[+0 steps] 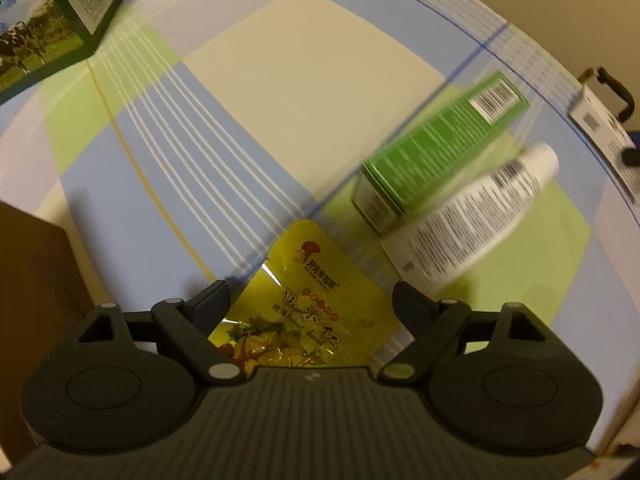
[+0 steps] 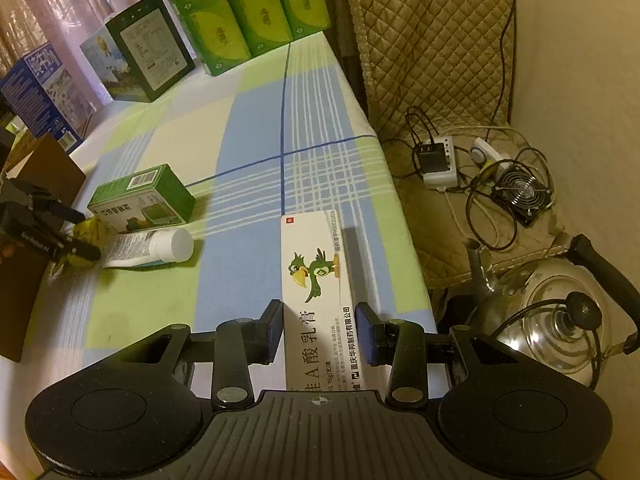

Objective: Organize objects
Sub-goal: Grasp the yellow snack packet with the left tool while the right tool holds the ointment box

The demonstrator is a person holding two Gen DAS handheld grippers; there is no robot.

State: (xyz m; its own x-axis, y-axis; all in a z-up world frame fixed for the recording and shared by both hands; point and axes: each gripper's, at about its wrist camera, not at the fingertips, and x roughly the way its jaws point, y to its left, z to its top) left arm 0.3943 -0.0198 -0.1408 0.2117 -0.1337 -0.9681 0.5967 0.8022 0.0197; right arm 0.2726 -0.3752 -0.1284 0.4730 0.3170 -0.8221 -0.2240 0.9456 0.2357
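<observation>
A yellow snack pouch (image 1: 312,300) lies flat on the checked tablecloth (image 1: 280,80), and my left gripper (image 1: 310,294) stands open with a finger on each side of it. Just past it a green box (image 1: 440,148) and a white tube (image 1: 480,216) lie side by side, blurred. In the right wrist view, my right gripper (image 2: 320,322) is shut on a long white ointment box (image 2: 316,272) with a green bird on it, near the table's right edge. The same view shows the left gripper (image 2: 70,230) at the pouch (image 2: 86,232), beside the green box (image 2: 140,196) and the tube (image 2: 152,246).
A dark green milk carton (image 2: 148,52), stacked green tissue boxes (image 2: 248,12) and a blue box (image 2: 40,92) line the table's far side. A brown cardboard box (image 2: 40,168) stands at the left. Off the right edge are a kettle (image 2: 560,312), a power strip (image 2: 440,160) and cables.
</observation>
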